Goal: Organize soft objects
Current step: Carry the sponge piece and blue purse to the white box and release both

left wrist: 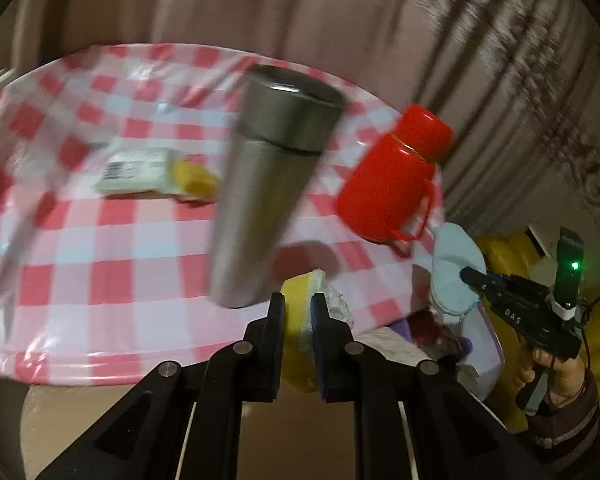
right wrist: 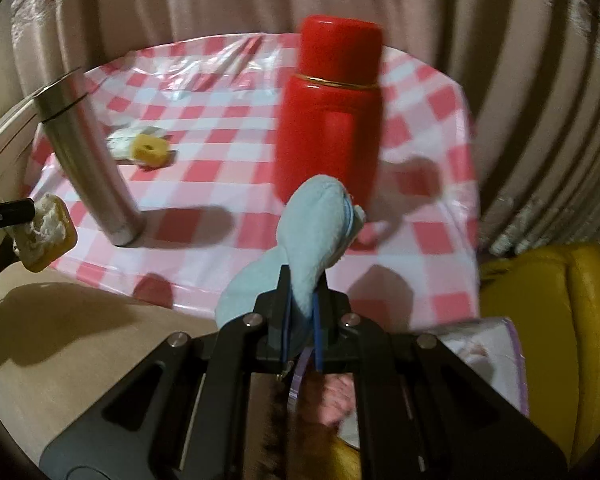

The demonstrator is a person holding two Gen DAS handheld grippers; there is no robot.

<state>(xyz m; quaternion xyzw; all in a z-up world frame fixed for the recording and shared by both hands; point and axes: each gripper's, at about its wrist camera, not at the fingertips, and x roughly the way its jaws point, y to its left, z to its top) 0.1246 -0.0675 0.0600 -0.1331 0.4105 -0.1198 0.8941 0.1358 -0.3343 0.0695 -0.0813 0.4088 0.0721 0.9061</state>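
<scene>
Spongy yellow block (left wrist: 298,300) pinched in left jaws, fluffy pale-blue cloth (right wrist: 316,232) in right jaws.

The round table wears a glossy plastic cloth (left wrist: 100,240) checked in red, pink and white. On it, the tall cylindrical metal flask (left wrist: 268,184) is brushed silver-grey. Right of that flask, the handled plastic flask (left wrist: 392,184) is bright red with a thin gold ring below its cap. Left of the silver flask lies a yellow foam ring (right wrist: 151,151). The pleated curtain (left wrist: 340,12) behind is dusty pink-beige.
</scene>
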